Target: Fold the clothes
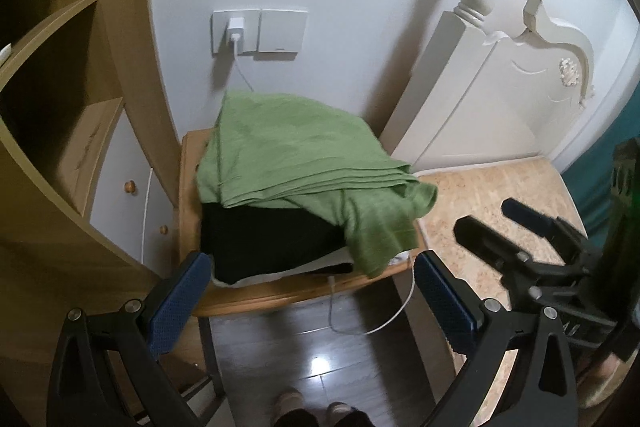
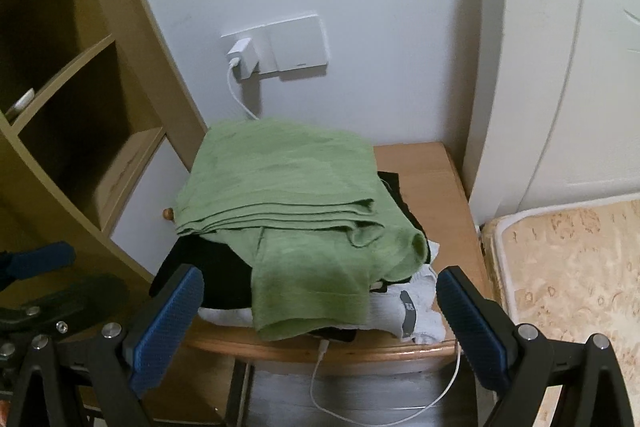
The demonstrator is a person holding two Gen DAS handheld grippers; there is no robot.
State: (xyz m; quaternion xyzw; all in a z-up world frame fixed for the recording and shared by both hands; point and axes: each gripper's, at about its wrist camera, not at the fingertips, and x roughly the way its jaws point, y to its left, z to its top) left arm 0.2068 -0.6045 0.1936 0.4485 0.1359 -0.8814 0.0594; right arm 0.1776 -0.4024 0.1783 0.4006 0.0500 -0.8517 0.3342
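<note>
Both tools, left tool (image 1: pixel 312 291) and right tool (image 2: pixel 320 307), hang released over the bench (image 2: pixel 436 163). Best pinch the green garment (image 2: pixel 288 179) by its drooping front edge, lifting clear of the black clothes (image 1: pixel 260 239).

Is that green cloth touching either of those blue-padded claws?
Apart. In the right wrist view the green cloth lies on the pile, with open space between it and both fingers; the left wrist view shows the same gap.
</note>
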